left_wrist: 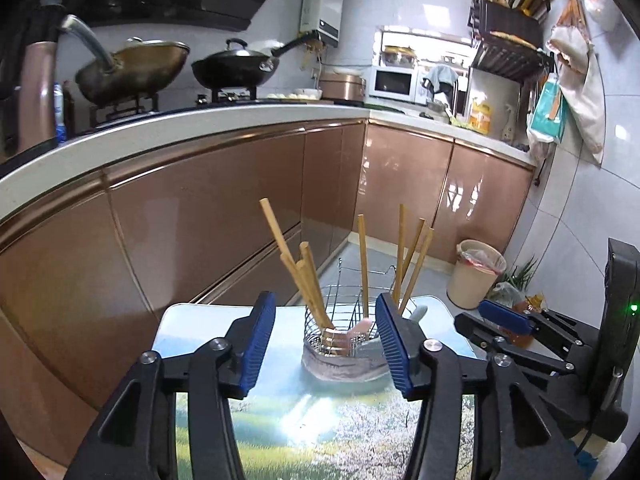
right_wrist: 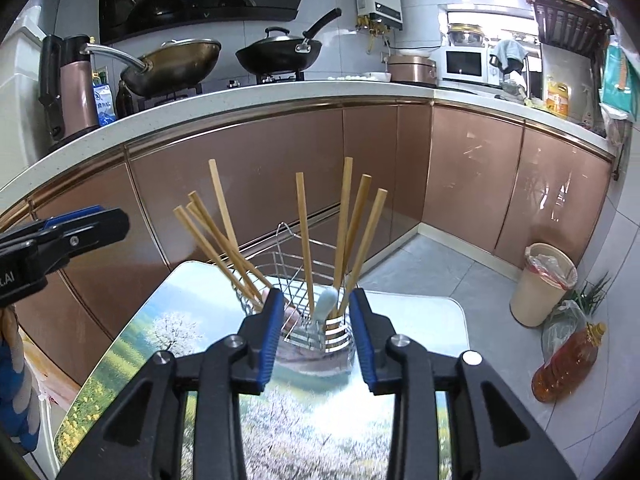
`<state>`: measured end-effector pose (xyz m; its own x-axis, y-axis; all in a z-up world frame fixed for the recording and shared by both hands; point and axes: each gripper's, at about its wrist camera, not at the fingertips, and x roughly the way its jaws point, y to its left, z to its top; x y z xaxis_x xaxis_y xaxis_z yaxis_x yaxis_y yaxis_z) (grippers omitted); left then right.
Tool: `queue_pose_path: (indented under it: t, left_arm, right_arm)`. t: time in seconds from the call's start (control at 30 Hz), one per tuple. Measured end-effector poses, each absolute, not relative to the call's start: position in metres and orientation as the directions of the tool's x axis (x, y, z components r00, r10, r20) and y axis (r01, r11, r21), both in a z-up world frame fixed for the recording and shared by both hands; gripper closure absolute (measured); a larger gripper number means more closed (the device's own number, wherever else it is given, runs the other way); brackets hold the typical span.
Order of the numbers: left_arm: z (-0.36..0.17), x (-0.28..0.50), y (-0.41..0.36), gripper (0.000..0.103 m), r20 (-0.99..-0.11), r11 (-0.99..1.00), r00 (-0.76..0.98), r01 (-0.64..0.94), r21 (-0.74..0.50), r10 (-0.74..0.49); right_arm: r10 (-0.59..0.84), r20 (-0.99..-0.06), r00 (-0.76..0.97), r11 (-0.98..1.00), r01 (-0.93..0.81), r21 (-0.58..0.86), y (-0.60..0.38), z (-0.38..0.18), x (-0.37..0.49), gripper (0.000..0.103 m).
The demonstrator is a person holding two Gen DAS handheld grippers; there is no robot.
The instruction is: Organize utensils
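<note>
Both hand-held grippers are empty, jaws apart. Left hand-held gripper (left_wrist: 326,320) and right hand-held gripper (right_wrist: 316,318) each hover over the near part of the surface (right_wrist: 168,312), both aimed at the wire utensil holder (right_wrist: 308,320).

Holder sits toward the far end of the surface, roughly centred. It is straight ahead of both grippers: in each wrist view it shows framed between the blue pads. Whether any pad touches the wire cannot be told.

Contents: wooden chopsticks (right_wrist: 304,236) stand in it, long axes near upright. The left bunch (left_wrist: 298,268) leans left, the right bunch (right_wrist: 356,236) fans slightly right, and one stick stands almost vertical in the middle. A pale blue-grey spoon handle (right_wrist: 326,304) and a pink item (left_wrist: 358,326) also sit in the holder, low down; the pink one is too hidden to identify.

Nearness: the right gripper looks a bit closer, since the holder fills more of its jaw gap. The left gripper sits to the left of it and shows in the right wrist view as a dark arm at the left edge.

Judgement: no loose utensils visible on the surface, so the sorting looks largely done. If a chopstick is regrasped, approach is forward and slightly up, jaws closing across the upright shaft. Risk: the splayed sticks can knock each other or tip the light holder.
</note>
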<state>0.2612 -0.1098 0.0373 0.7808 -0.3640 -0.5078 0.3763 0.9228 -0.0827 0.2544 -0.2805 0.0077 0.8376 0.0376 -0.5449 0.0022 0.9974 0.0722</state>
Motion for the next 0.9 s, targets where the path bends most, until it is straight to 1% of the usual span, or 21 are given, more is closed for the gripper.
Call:
queue_pose_path:
  t: [0.13, 0.33, 0.4, 0.47, 0.6, 0.73, 0.9]
  left_arm:
    - [0.039, 0.237, -0.099, 0.043, -0.479, 0.932, 0.808, 0.357, -0.065, -0.343]
    - [0.037, 0.202, -0.082, 0.030, -0.433, 0.943, 0.844, 0.331, -0.042, -0.316]
    - [0.034, 0.190, -0.076, 0.024, -0.419, 0.945, 0.854, 0.324, -0.033, -0.308]
    - [0.029, 0.178, -0.071, 0.021, -0.406, 0.949, 0.865, 0.313, -0.024, -0.296]
    - [0.021, 0.161, -0.064, 0.016, -0.393, 0.954, 0.875, 0.301, -0.011, -0.281]
    - [0.016, 0.146, -0.054, 0.013, -0.380, 0.959, 0.887, 0.282, 0.000, -0.261]
    - [0.015, 0.131, -0.044, 0.005, -0.353, 0.968, 0.906, 0.252, 0.012, -0.232]
  right_arm:
    - [0.031, -0.539, 0.842, 0.997, 0.010, 0.073, -0.275, 0.009, 0.230, 0.069]
    - [0.010, -0.509, 0.861, 0.998, 0.025, 0.062, -0.261, 0.012, 0.185, 0.063]
    - [0.006, -0.496, 0.868, 0.998, 0.026, 0.058, -0.256, 0.011, 0.171, 0.060]
    - [0.001, -0.487, 0.874, 0.998, 0.029, 0.055, -0.251, 0.010, 0.157, 0.055]
    - [-0.013, -0.467, 0.884, 0.999, 0.035, 0.039, -0.241, 0.008, 0.131, 0.050]
    - [-0.026, -0.452, 0.892, 0.999, 0.036, 0.015, -0.231, 0.007, 0.111, 0.044]
    - [-0.029, -0.431, 0.902, 0.999, 0.037, 0.011, -0.225, 0.008, 0.090, 0.037]
